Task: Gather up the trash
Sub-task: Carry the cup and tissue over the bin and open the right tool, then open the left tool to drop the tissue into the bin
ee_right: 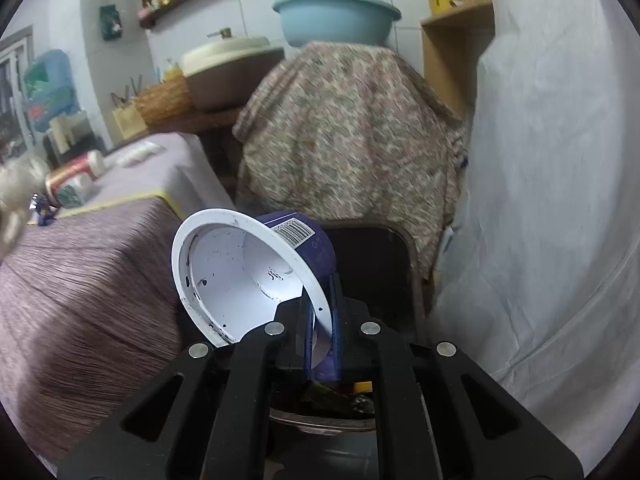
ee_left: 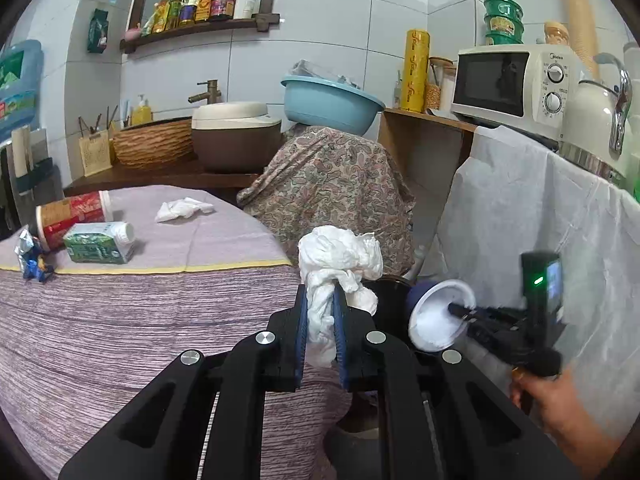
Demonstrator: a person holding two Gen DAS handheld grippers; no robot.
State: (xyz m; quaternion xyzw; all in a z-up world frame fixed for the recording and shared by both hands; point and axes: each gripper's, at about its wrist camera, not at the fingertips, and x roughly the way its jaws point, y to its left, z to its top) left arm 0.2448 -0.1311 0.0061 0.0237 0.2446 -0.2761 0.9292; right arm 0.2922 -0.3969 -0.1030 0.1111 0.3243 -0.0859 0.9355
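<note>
My left gripper [ee_left: 320, 300] is shut on a crumpled white tissue [ee_left: 340, 260], held off the right edge of the purple-clothed table [ee_left: 120, 312]. My right gripper [ee_right: 318, 312] is shut on the rim of an empty blue cup with a white inside [ee_right: 240, 272]; it also shows in the left wrist view [ee_left: 436, 316]. The cup hangs over a dark trash bin [ee_right: 376, 264] beside the table. On the table lie another white tissue [ee_left: 182, 209], a red noodle cup on its side [ee_left: 72, 216], a green carton [ee_left: 100, 242] and a blue wrapper [ee_left: 32, 258].
A paisley-covered mound [ee_left: 332, 184] with a blue basin [ee_left: 330, 102] on top stands behind the bin. A white sheet [ee_left: 540, 220] hangs at the right under a microwave [ee_left: 516, 80] and kettle [ee_left: 596, 116]. A rice cooker [ee_left: 236, 136] and basket [ee_left: 154, 144] sit on the back counter.
</note>
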